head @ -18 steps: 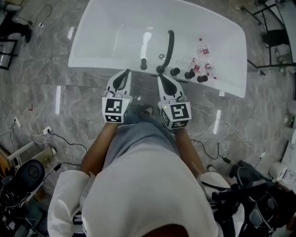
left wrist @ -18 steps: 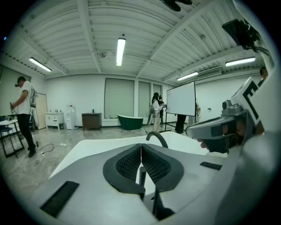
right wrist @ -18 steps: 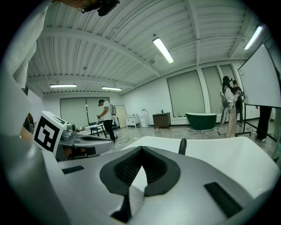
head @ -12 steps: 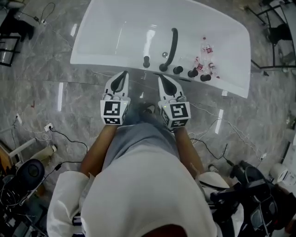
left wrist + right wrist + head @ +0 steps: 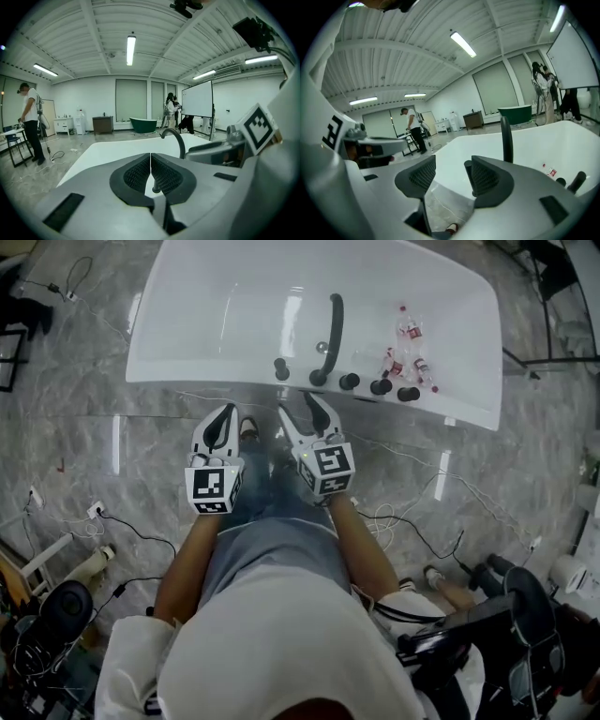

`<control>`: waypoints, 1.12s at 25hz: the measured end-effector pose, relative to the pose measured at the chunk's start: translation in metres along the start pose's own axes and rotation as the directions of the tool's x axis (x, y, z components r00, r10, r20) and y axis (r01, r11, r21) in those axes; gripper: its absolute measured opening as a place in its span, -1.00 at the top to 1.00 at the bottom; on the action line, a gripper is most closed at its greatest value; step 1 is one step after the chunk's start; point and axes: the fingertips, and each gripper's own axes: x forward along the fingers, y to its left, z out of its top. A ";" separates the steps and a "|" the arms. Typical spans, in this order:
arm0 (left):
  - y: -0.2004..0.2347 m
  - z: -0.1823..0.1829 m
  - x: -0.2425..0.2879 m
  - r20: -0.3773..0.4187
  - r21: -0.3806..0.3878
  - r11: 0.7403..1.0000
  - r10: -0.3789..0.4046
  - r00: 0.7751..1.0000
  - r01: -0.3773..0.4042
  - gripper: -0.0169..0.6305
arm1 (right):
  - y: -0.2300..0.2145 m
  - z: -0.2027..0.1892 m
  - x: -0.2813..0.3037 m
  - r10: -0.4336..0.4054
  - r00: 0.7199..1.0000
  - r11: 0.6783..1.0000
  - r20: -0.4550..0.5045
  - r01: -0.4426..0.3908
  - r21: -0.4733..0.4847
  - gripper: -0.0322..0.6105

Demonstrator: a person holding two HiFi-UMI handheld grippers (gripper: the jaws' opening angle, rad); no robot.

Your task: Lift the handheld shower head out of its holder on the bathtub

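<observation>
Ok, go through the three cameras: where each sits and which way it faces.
Head view: on the person's head, facing steeply down at the bathtub; forearms, torso, shut left gripper and open right gripper show.
Left gripper view: on the left gripper, facing along its shut jaws across the bathtub to the black faucet; right gripper at right.
Right gripper view: on the right gripper, facing between its open jaws at the bathtub; left gripper at left.
Shared: both gripper views catch the black faucet.

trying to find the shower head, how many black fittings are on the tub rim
5, in a row along the near rim of the bathtub: a short fitting leftmost, the curved spout, then three knobs to its right. None looks hidden.
</observation>
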 end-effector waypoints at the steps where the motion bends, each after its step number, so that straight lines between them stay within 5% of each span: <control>1: -0.004 -0.008 0.002 -0.002 -0.003 1.000 -0.007 1.000 0.007 0.89 | -0.006 -0.017 0.010 -0.016 1.000 1.000 -0.013 0.016 -0.019 0.21; 6: -0.007 -0.053 0.012 -0.006 -0.003 0.999 -0.033 0.999 0.033 0.89 | -0.051 -0.107 0.071 -0.134 0.986 0.989 -0.094 0.127 -0.077 0.18; 14: 0.029 -0.112 0.047 0.039 -0.021 1.000 0.007 0.999 -0.006 0.89 | -0.085 -0.202 0.160 -0.190 0.967 0.977 -0.167 0.170 -0.128 0.17; 19: 0.029 -0.121 0.080 0.071 -0.027 0.998 -0.049 0.996 0.051 0.89 | -0.095 -0.229 0.185 -0.243 0.949 0.961 -0.200 0.207 -0.185 0.19; 21: 0.025 -0.127 0.091 0.067 -0.015 0.996 -0.088 0.994 0.090 0.89 | -0.096 -0.235 0.189 -0.259 0.945 0.953 -0.199 0.216 -0.214 0.46; 28: 0.032 -0.127 0.115 0.060 -0.003 0.991 -0.131 0.990 0.132 0.89 | -0.090 -0.219 0.179 -0.258 0.949 0.957 -0.179 0.227 -0.178 0.47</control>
